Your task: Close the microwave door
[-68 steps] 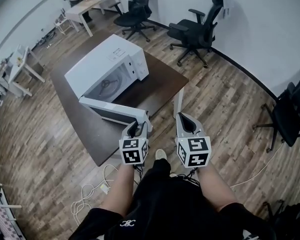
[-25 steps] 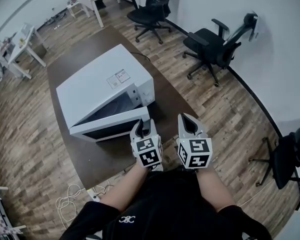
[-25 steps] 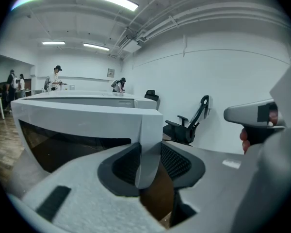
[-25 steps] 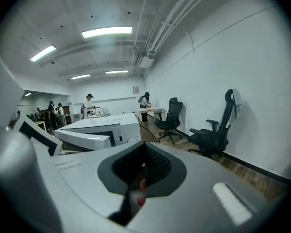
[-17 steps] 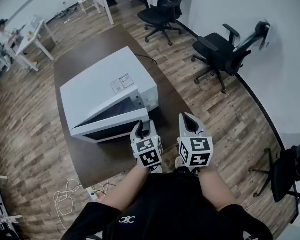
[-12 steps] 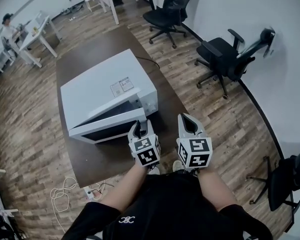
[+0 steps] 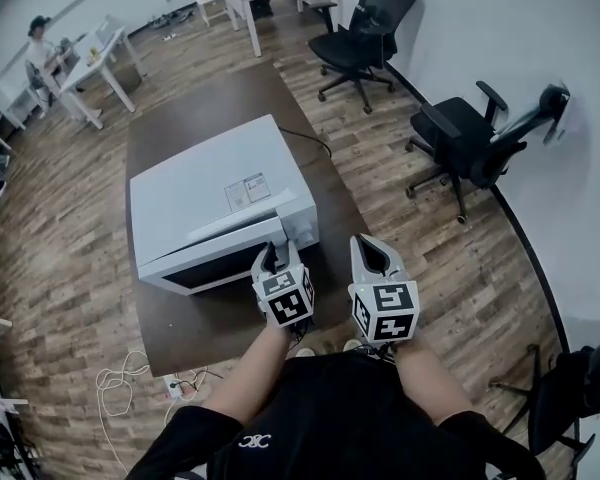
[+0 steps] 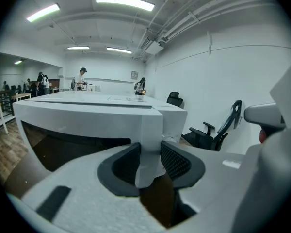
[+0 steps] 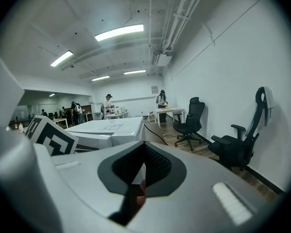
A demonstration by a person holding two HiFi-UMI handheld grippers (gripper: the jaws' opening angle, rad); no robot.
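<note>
One step in hand, and nearly done by the look of it: swinging the microwave door (image 7: 205,260) home. Hinged at the end away from the grippers, ajar by a narrow wedge at the near end only. Left gripper (image 8: 148,155) clamped on that free corner, jaws pinching the white edge between ribbed black pads. Right gripper (image 9: 141,165) idle just beside it, jaws all but together, holding nothing. Next, probably: push the corner forward until flush with the control panel, then let go. Likely needs a firm last press for the latch. Boxy white microwave (image 7: 215,183), smooth painted top with a small label, dark window in the door, standing on a dark brown wood-look table (image 7: 200,88) over plank flooring.
</note>
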